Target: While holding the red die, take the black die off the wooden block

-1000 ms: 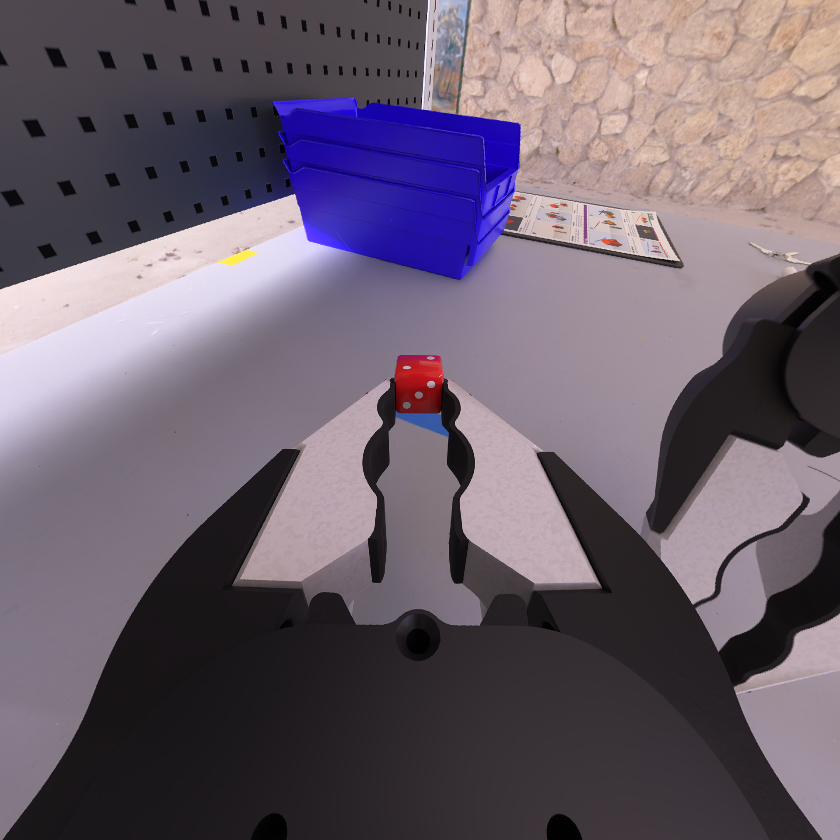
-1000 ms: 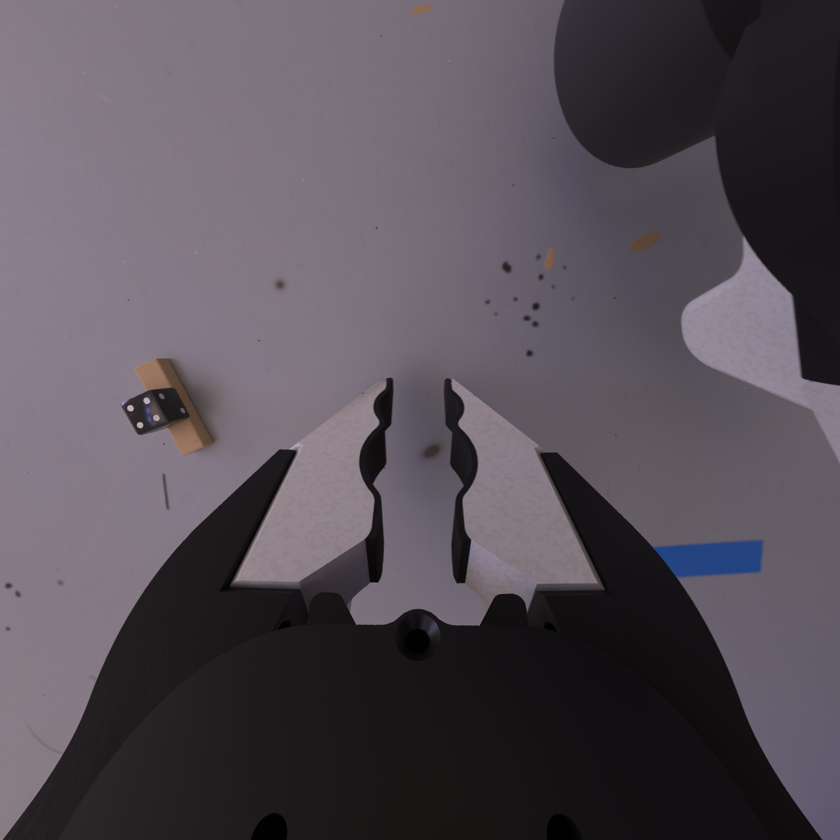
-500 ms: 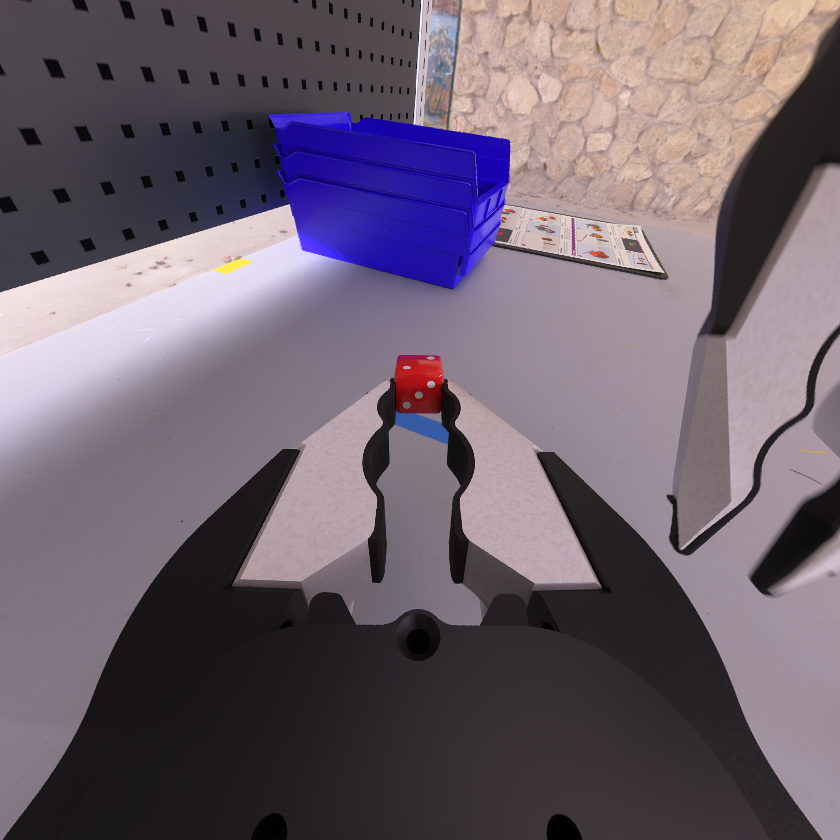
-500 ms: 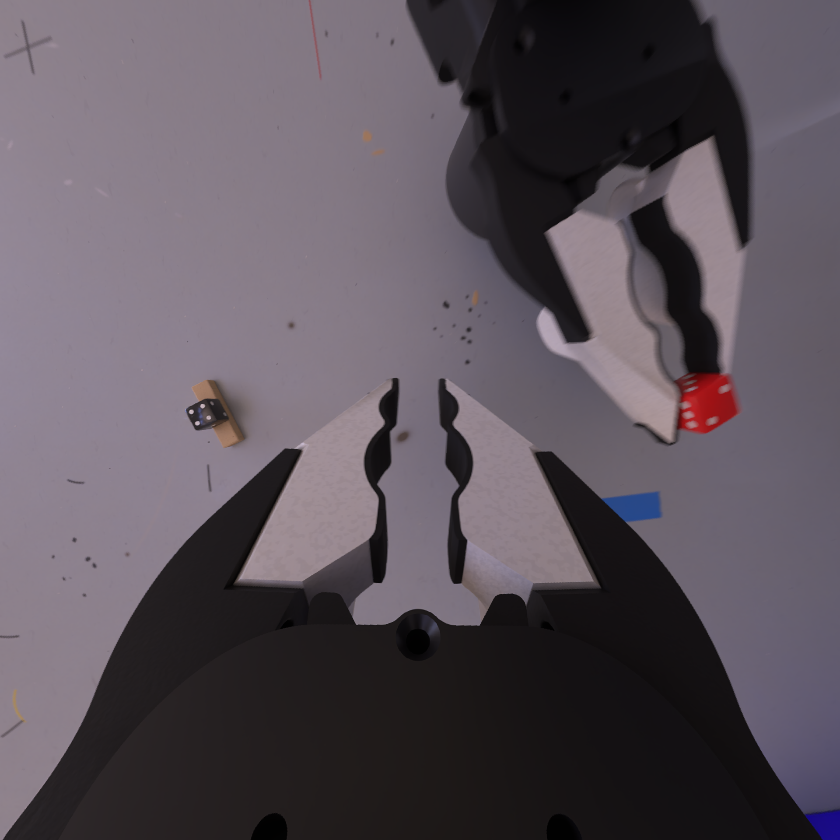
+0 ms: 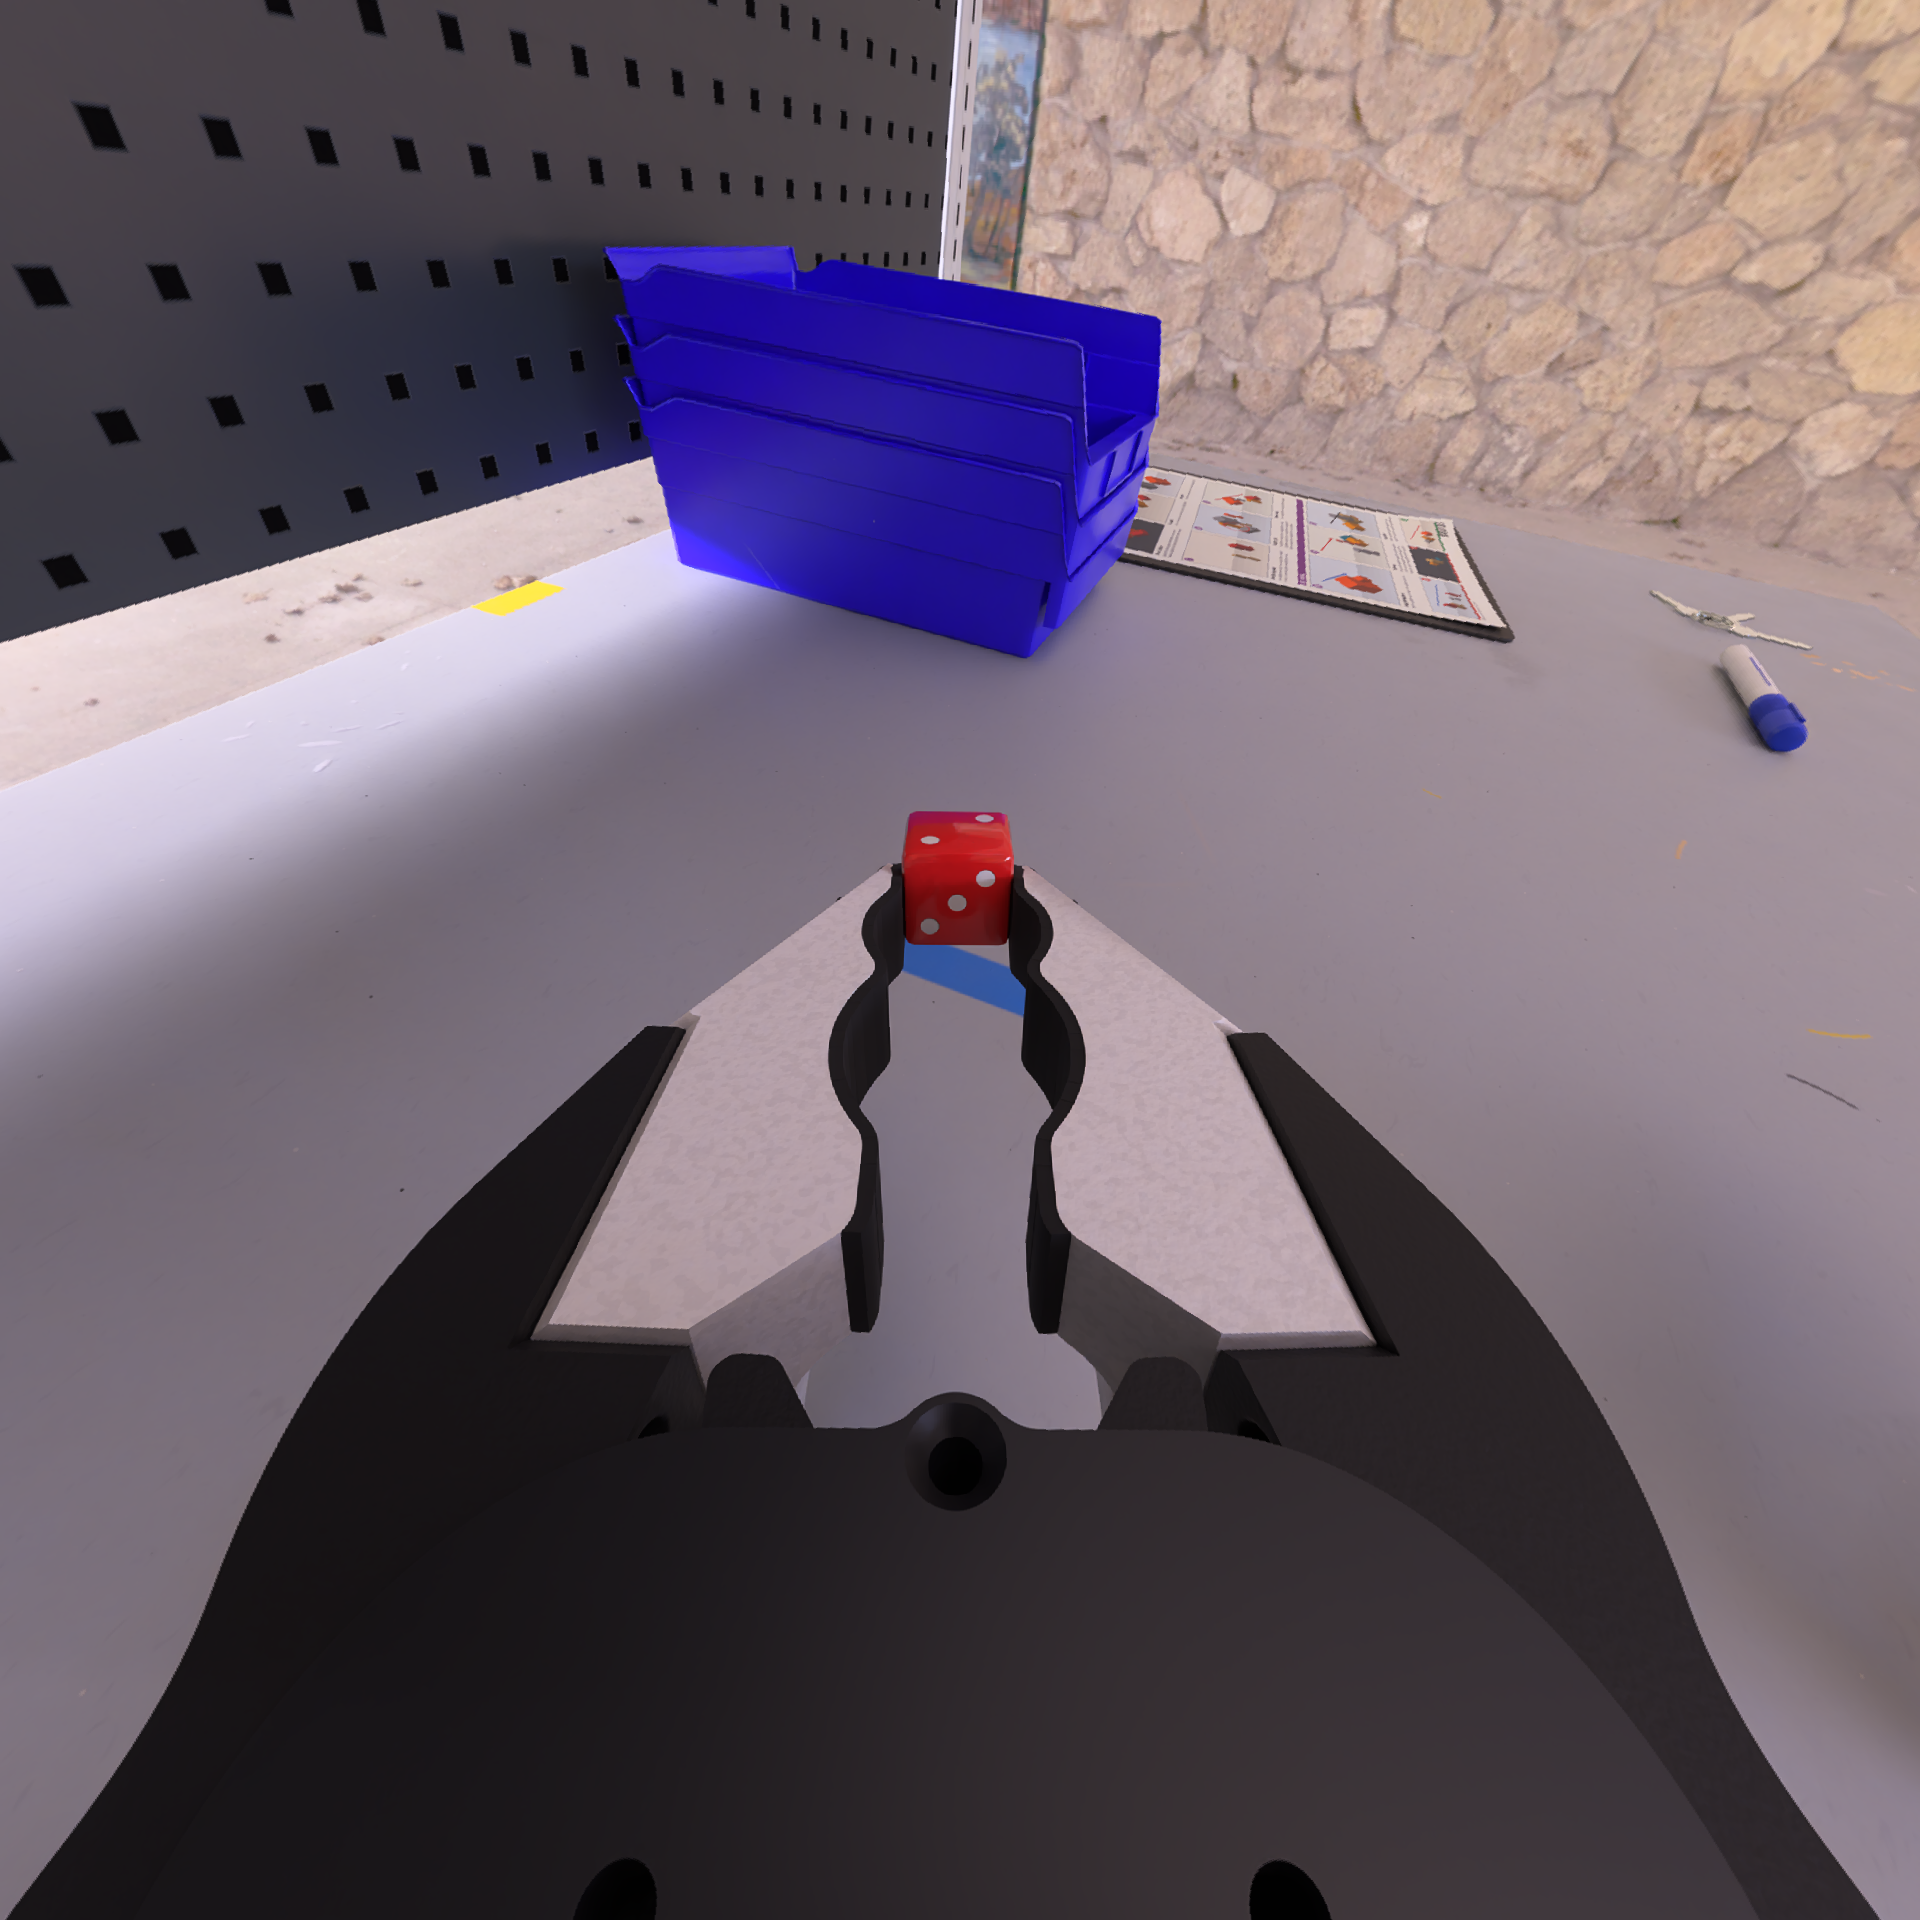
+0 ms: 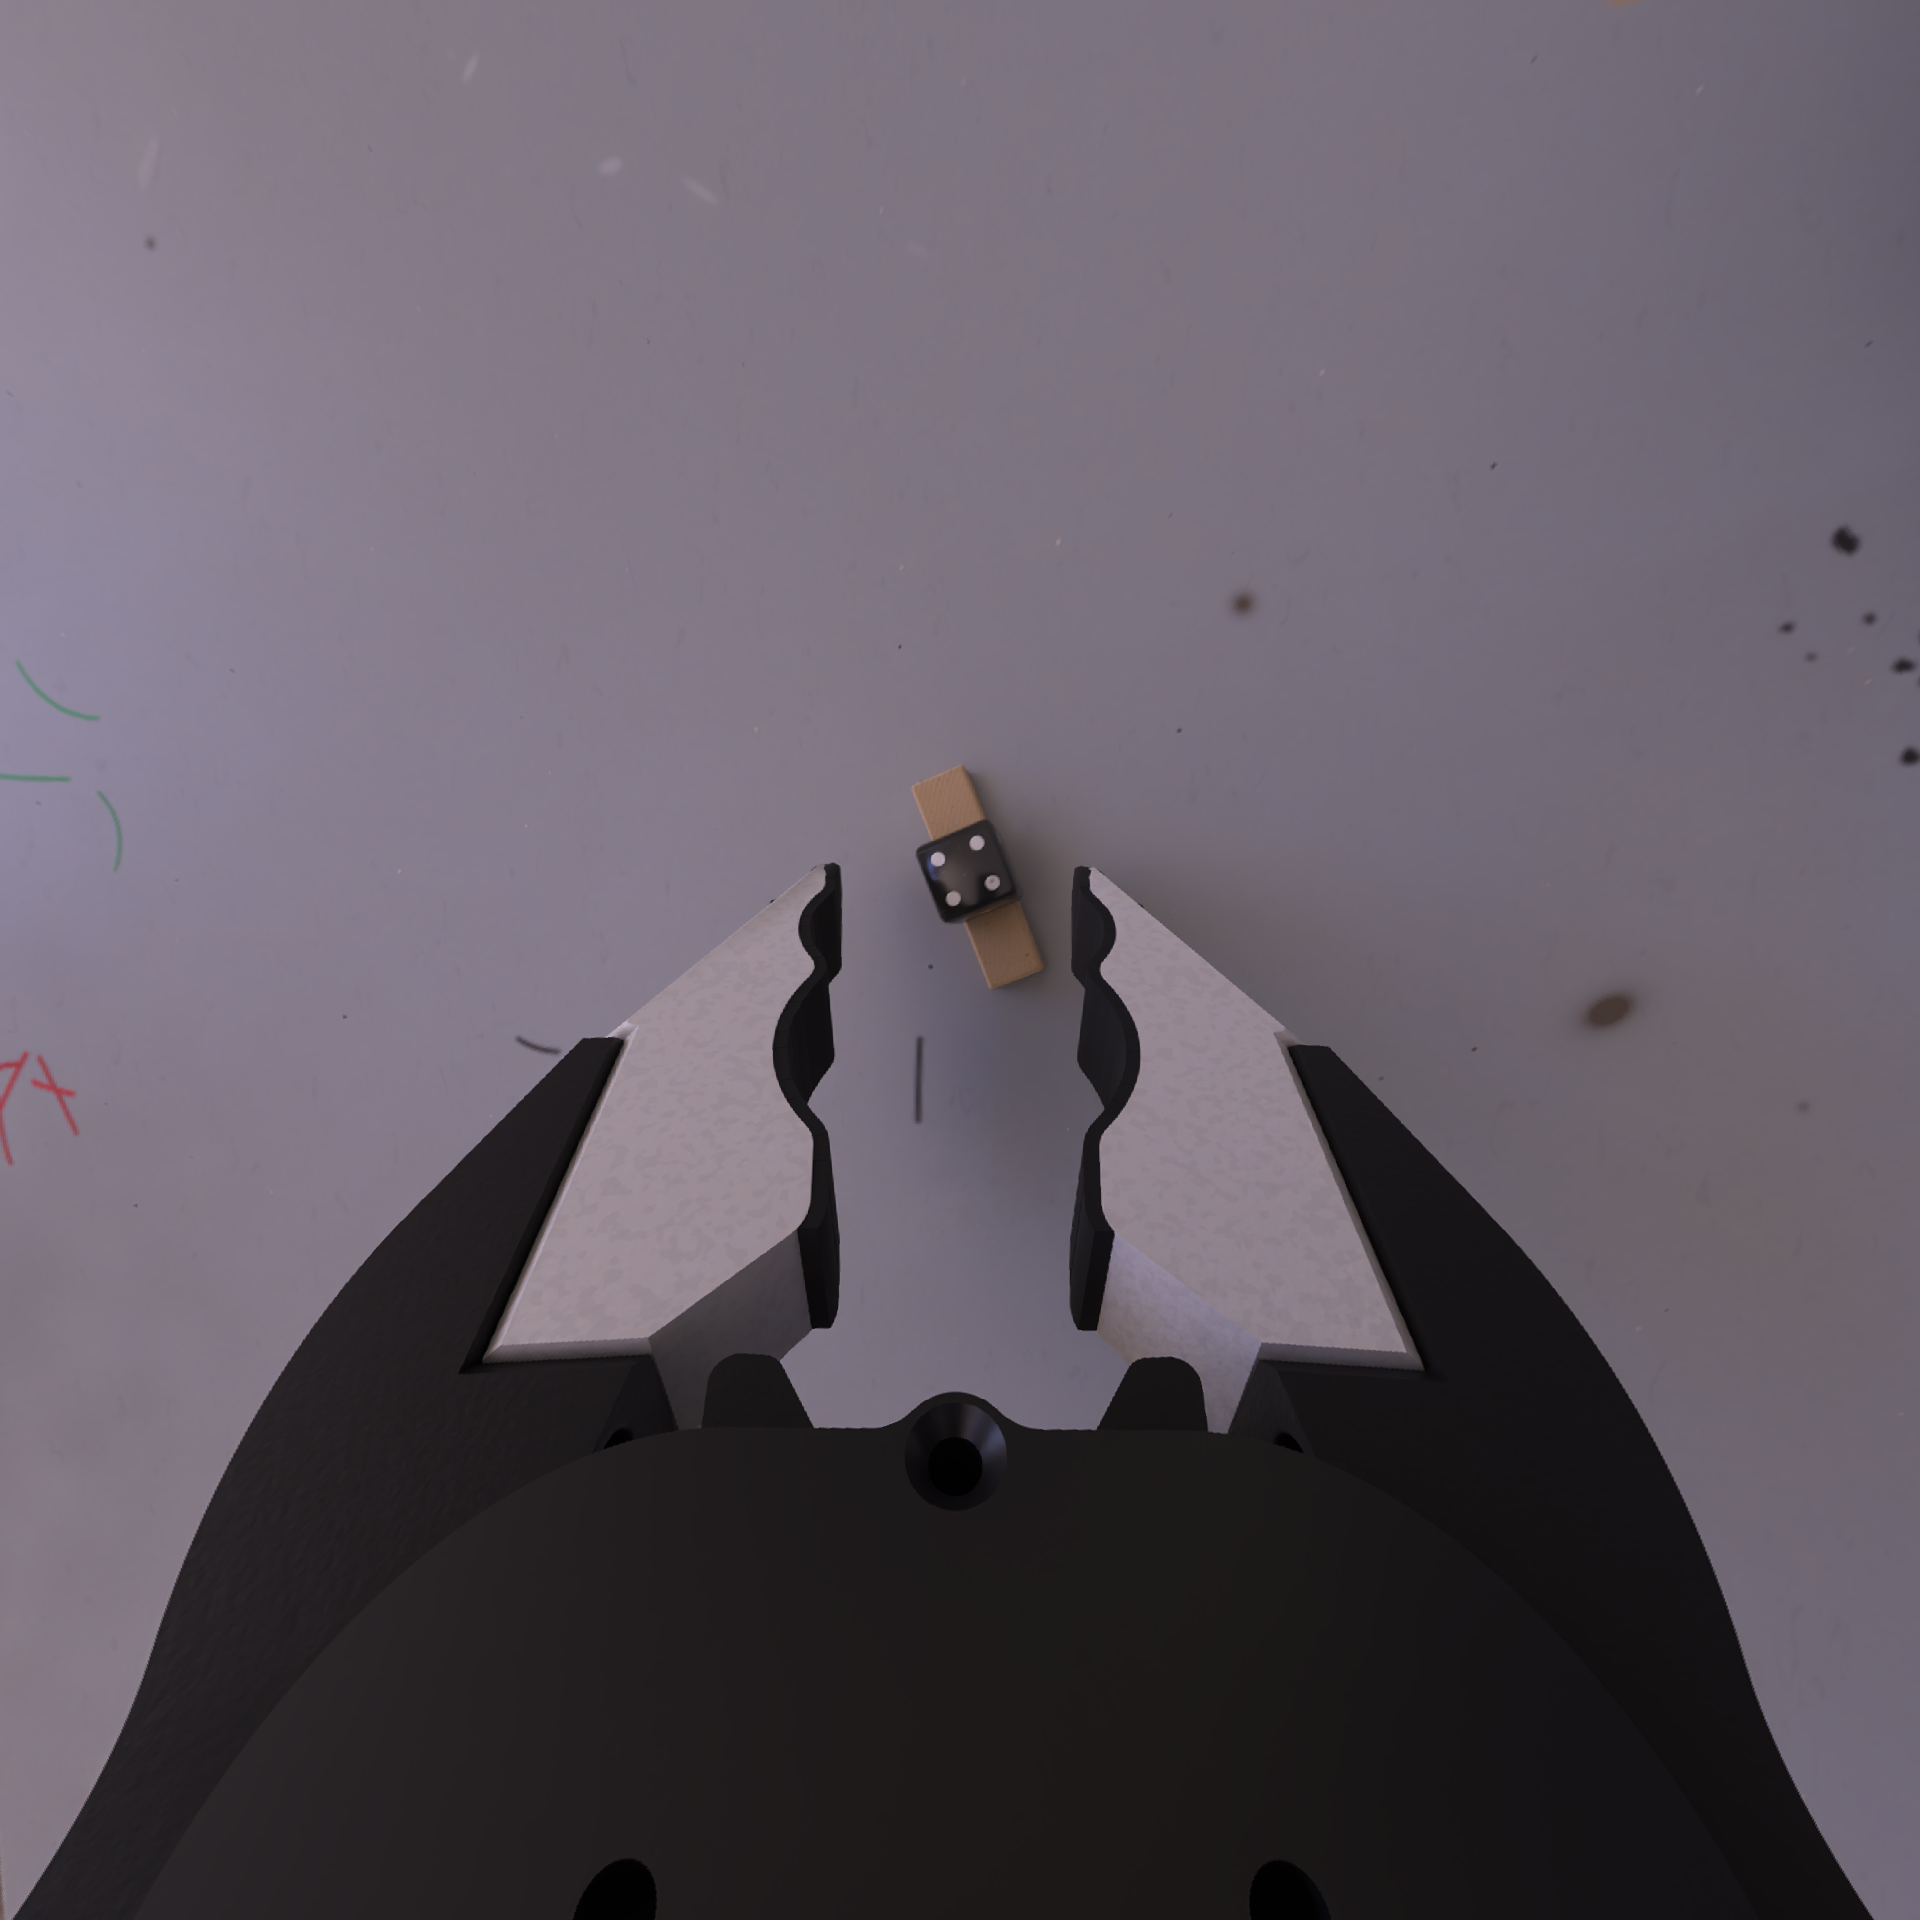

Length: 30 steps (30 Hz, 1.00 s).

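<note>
In the left wrist view my left gripper (image 5: 956, 883) is shut on the red die (image 5: 957, 878), held at its fingertips above the grey table. In the right wrist view my right gripper (image 6: 954, 883) is open and empty, pointing straight down from well above the table. The black die (image 6: 965, 870) sits on the middle of a small wooden block (image 6: 1001, 940) that lies flat on the table. Die and block show in the gap between my fingertips, far below them. The right gripper is out of the left wrist view.
A stack of blue bins (image 5: 894, 447) stands at the back by a dark pegboard wall (image 5: 312, 260). A printed sheet (image 5: 1309, 545), a blue marker (image 5: 1761, 696) and a small metal piece (image 5: 1725, 620) lie at the back right. A blue tape strip (image 5: 966, 977) is under the left gripper.
The right gripper has moved left until it is over the block and black die, and its jaws have opened wider. It has left the left wrist view. The left gripper still holds the red die.
</note>
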{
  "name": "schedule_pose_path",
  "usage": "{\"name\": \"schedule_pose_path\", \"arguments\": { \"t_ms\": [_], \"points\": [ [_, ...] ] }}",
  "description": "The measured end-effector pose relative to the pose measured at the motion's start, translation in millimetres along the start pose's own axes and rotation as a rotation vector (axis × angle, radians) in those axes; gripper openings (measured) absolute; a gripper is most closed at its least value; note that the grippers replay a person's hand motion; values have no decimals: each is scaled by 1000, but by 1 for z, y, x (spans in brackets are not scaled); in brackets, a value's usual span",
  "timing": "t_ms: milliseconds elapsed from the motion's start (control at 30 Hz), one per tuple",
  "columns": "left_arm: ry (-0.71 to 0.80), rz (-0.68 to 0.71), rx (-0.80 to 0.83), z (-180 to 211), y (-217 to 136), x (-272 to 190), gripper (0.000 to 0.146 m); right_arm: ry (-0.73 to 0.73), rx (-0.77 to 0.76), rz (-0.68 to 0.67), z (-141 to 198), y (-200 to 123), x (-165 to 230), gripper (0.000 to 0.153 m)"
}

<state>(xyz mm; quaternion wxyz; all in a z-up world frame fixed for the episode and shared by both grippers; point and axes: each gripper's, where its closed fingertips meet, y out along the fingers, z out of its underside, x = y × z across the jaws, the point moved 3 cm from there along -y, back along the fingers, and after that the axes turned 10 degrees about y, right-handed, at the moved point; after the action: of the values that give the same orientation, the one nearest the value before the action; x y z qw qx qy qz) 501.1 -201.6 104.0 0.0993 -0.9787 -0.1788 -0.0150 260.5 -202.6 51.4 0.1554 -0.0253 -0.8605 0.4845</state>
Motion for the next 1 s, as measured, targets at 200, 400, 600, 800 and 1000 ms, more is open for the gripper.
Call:
{"name": "schedule_pose_path", "arguments": {
  "t_ms": [200,400,600,800,1000],
  "points": [
    [5,5,9,1,1,-1,19,-81,9,39,4,4,1,34],
    [4,9,10,1,1,-1,19,-294,114,17,-2,8,-1,30],
    [0,14,12,1,2,-1,19,-397,206,-39,-1,9,-3,20],
    [1,18,15,2,2,-2,19,-384,197,-54,0,7,-4,16],
    [23,28,-21,-3,0,-5,19,-248,8,89,-45,-61,-47,16]
  ]
}}
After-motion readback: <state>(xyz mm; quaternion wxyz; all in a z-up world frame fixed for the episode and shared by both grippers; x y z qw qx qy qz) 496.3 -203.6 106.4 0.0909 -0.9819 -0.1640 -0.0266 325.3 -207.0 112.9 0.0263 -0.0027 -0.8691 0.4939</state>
